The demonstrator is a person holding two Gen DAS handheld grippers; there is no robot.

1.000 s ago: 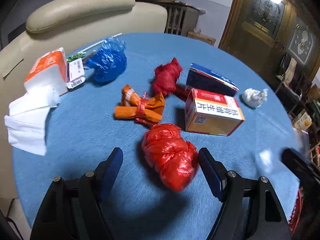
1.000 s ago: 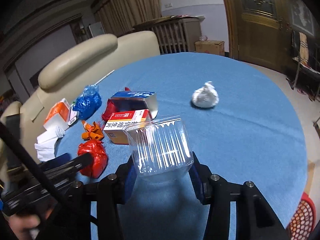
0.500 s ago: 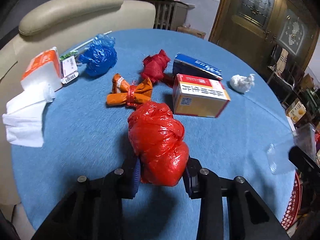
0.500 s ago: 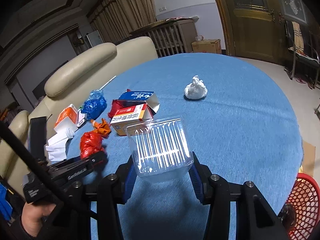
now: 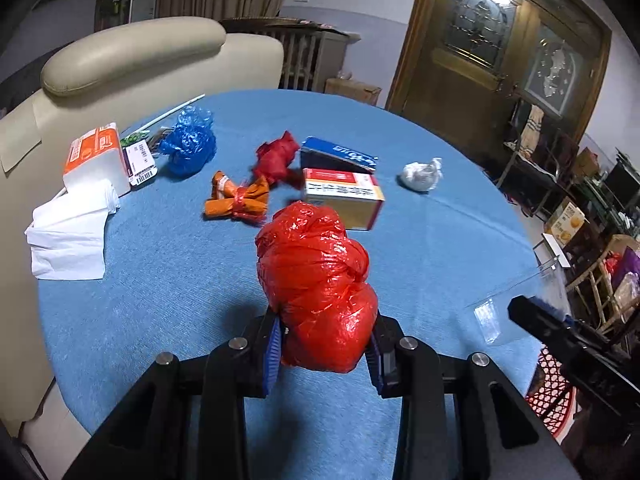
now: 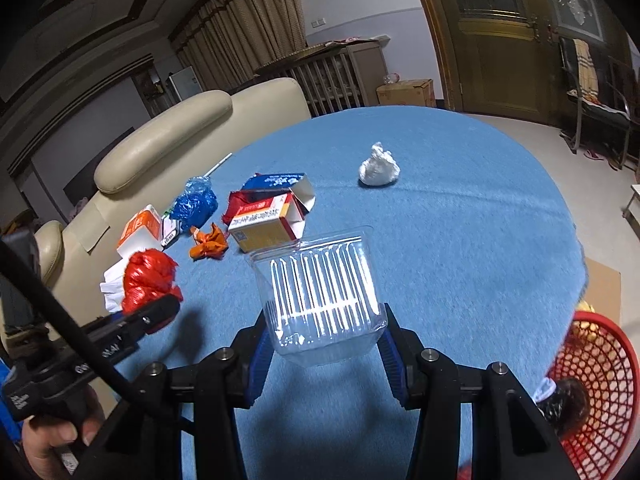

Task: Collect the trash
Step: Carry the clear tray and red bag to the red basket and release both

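- The red bag [image 5: 316, 288] is thin plastic film, glossy and full of wrinkles.
- The clear box [image 6: 320, 296] is transparent plastic, ribbed and shiny.
- The tablecloth [image 5: 168, 280] is blue cloth, matt, with a fine weave.
- The blue bag [image 5: 188, 148] is crinkled glossy plastic.
- The carton [image 5: 344, 196] is printed cardboard, smooth.
- The tissues [image 5: 68, 240] are soft white paper, matt.
- The basket [image 6: 600, 364] is red plastic mesh.
- The sofa [image 5: 132, 52] looks like smooth cream leather.
- The door [image 5: 480, 40] is brown wood with glass.
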